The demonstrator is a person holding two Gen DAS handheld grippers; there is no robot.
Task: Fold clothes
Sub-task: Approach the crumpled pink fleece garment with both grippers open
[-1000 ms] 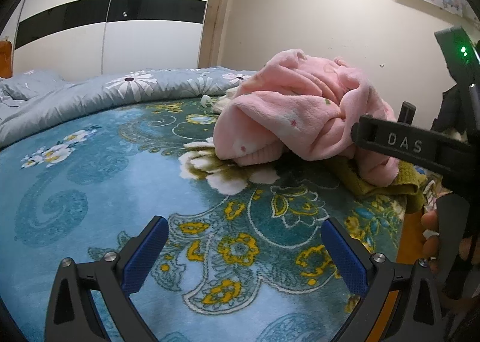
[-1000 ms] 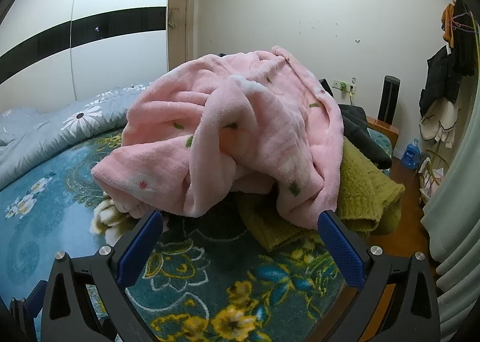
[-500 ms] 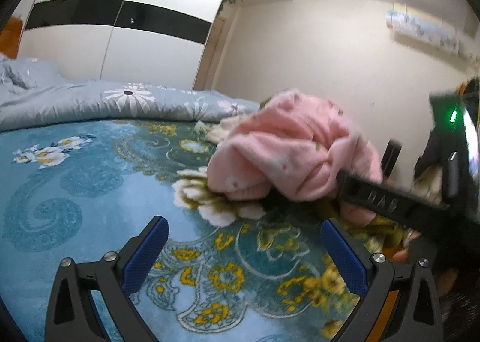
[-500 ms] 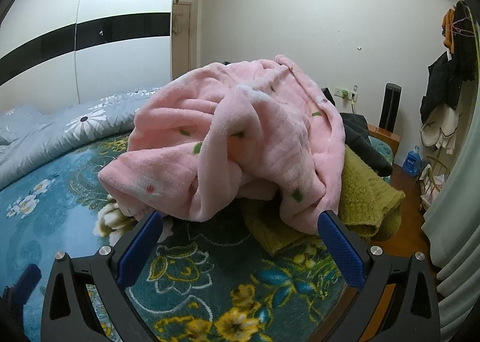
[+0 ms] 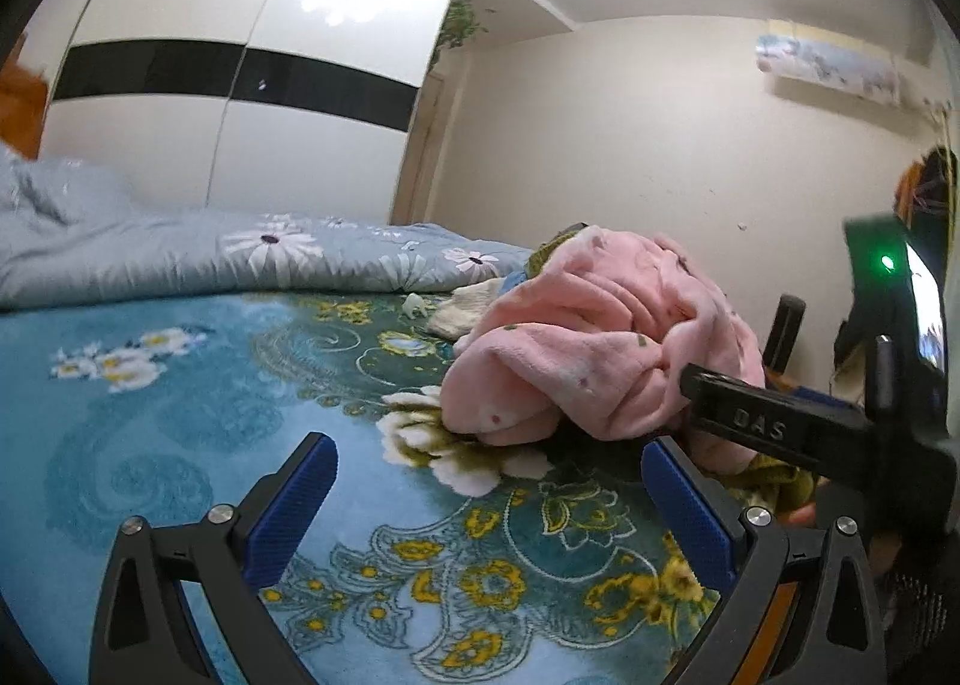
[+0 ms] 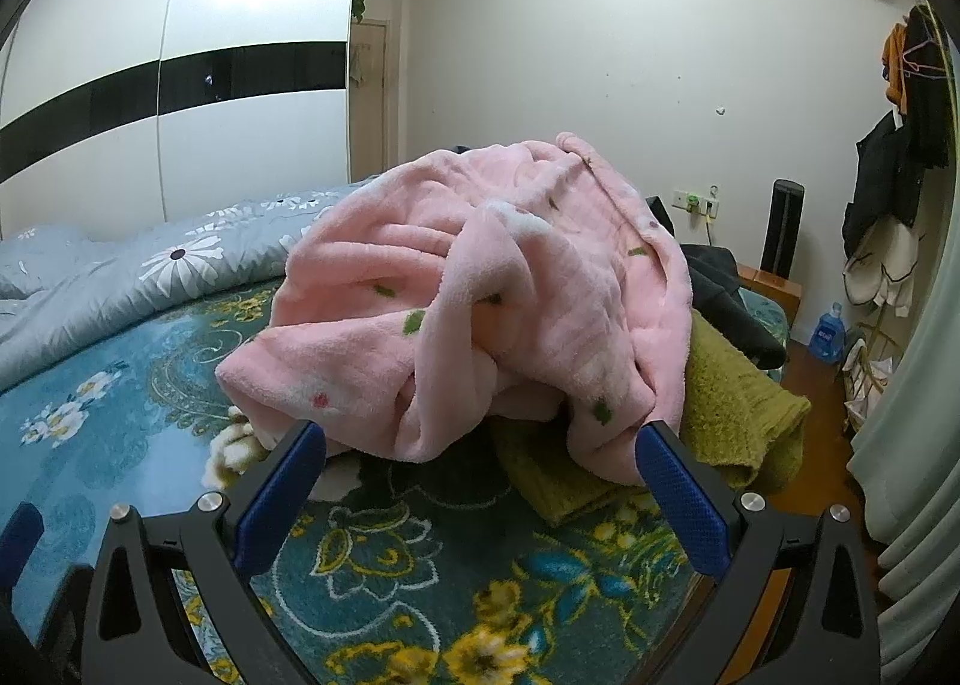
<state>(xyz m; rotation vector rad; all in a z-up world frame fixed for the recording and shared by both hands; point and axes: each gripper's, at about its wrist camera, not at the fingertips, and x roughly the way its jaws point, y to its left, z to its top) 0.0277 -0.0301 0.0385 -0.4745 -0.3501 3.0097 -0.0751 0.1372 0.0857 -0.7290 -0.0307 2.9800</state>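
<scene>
A crumpled pink fleece garment (image 6: 480, 301) lies heaped on the blue floral bedspread (image 6: 420, 565), on top of an olive green garment (image 6: 732, 409) and a black one (image 6: 720, 295). It also shows in the left wrist view (image 5: 600, 361). My right gripper (image 6: 480, 481) is open and empty, its blue pads just short of the pink heap's front edge. My left gripper (image 5: 486, 499) is open and empty, low over the bedspread (image 5: 180, 415), left of the heap. The right gripper's black body (image 5: 810, 427) crosses the left wrist view at the right.
A grey daisy-print quilt (image 5: 240, 259) lies bunched along the far side of the bed. A white wardrobe (image 5: 240, 84) stands behind. The bed's right edge drops to a wooden floor (image 6: 810, 385) with a blue bottle (image 6: 831, 331) and hanging clothes (image 6: 888, 217).
The left gripper has tilted upward and swung, so the pink heap sits lower and further right in its view. The right gripper has edged closer to the heap.
</scene>
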